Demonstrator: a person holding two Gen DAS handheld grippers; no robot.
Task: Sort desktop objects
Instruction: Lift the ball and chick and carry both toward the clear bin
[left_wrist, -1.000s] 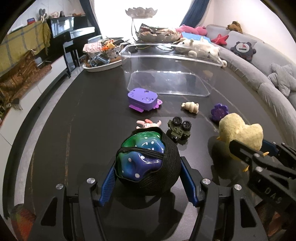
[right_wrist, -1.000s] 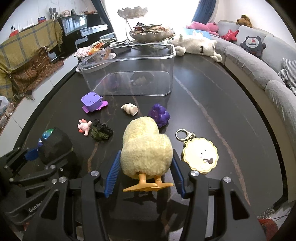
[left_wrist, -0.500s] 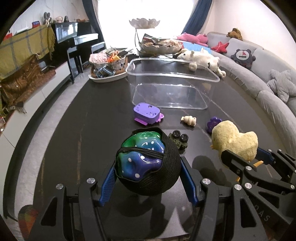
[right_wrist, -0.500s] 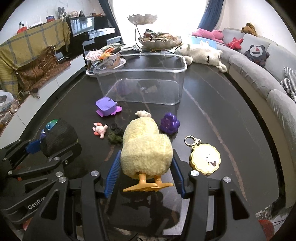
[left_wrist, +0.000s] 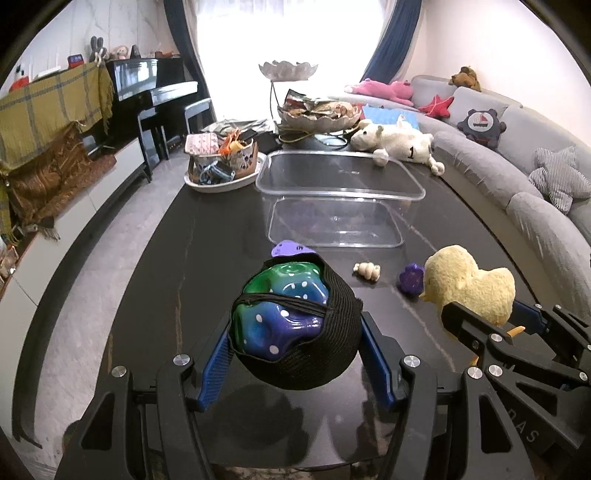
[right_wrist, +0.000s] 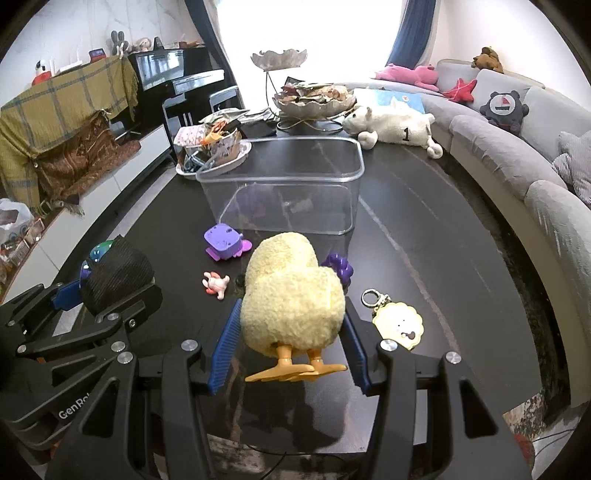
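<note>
— Hiding most of the small purple boxy plastic toy (left_wrist: 290, 249) in the left view: only its top edge pokes out behind the glossy green-blue-purple lumpy ball with white dots in a black knit net (left_wrist: 295, 325). Fully visible from the right wrist, though, standing on the dark glossy tabletop (right_wrist: 424, 236) before the clear plastic rectangular bin (right_wrist: 284, 192).

— Same with the little dark toy behind the fuzzy yellow plush duck with orange plastic feet (right_wrist: 293, 295): just a sliver, too little to identify. Purple grape-like bumpy toy (right_wrist: 338, 267) half covered too, by the duck's right side.

— Left hand-held gripper (left_wrist: 295, 354) closed partway on the netted ball, blue ribbed pads pressed against both sides, ball raised clear of the tabletop.

— Right hand-held gripper (right_wrist: 288, 347) likewise clamped on the duck's soft body, feet dangling toward the camera, duck off the tabletop.

— Small pink rubbery figure (right_wrist: 216, 283) lying between the two held toys; cream ridged shell-shaped toy (left_wrist: 366, 272) in front of the bin; round yellow lion-face keychain with metal clasp (right_wrist: 397, 325) flat, right of the duck.

— Bin's inside hard to read: reflections only.
</note>
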